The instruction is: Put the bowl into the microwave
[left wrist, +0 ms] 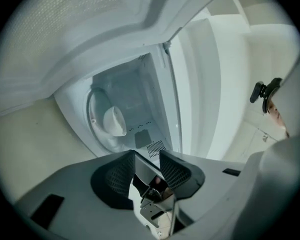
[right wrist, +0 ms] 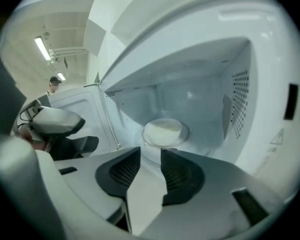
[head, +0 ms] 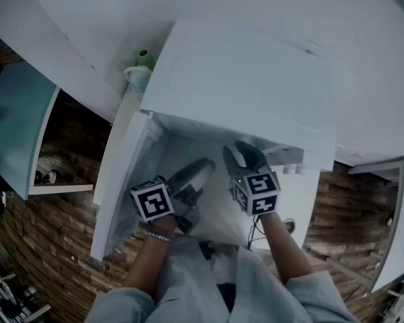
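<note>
Bowl (right wrist: pixel 162 130) inside microwave (right wrist: pixel 270 59) | left claw (left wrist: pixel 147 153) rolled sideways, apart, empty | right claw (right wrist: pixel 150 150) upright, apart, empty

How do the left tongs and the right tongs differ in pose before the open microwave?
The left tongs are rolled sideways, so the bowl looks tipped in their view; the right tongs sit upright. The right tongs face the bowl straight on and closer; the left tongs see it off to one side, farther away. Both are open and empty.
</note>
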Tool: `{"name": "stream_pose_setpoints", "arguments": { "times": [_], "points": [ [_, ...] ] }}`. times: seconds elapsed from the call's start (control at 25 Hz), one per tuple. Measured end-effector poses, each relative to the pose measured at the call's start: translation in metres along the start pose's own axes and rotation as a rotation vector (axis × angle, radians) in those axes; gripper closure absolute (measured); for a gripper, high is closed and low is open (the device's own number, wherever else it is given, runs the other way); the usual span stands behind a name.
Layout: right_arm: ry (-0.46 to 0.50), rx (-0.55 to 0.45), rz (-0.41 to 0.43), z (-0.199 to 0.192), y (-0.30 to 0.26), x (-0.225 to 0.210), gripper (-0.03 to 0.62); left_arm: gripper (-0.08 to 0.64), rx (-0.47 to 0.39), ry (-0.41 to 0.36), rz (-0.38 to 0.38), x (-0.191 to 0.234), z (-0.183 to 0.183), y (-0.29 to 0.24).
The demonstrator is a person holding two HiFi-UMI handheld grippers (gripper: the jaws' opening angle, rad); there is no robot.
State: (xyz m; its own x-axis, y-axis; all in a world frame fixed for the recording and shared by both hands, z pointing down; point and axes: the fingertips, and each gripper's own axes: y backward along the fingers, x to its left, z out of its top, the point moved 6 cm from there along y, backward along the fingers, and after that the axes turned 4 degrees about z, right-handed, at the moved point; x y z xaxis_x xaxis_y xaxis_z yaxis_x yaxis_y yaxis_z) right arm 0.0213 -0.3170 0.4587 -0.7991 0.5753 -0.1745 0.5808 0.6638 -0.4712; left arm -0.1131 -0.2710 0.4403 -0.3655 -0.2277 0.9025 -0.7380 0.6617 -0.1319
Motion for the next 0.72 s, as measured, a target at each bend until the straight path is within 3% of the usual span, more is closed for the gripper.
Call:
{"name": "stream_pose_setpoints", "arguments": {
  "times": [0.08,0.28,0.48,0.72],
  "points": [
    [0.003,-0.029,-0.006,0.004,0.013,0.004,0.495,0.427,-0.001,-0.062,-0.005,-0.01,0.0,0.001],
    [0.067,-0.075,-0.001,0.011,0.044,0.016,0.588,0.563,-0.034,-0.19,0.004,-0.03,-0.002,0.006],
    [0.115,-0.146,0.013,0.023,0.08,0.029,0.589,0.569,-0.062,-0.277,-0.018,-0.056,0.0,0.014],
    [0.029,-0.277,0.079,0.04,0.111,0.036,0.591,0.566,-0.083,-0.42,-0.032,-0.088,0.001,0.024]
  ]
}}
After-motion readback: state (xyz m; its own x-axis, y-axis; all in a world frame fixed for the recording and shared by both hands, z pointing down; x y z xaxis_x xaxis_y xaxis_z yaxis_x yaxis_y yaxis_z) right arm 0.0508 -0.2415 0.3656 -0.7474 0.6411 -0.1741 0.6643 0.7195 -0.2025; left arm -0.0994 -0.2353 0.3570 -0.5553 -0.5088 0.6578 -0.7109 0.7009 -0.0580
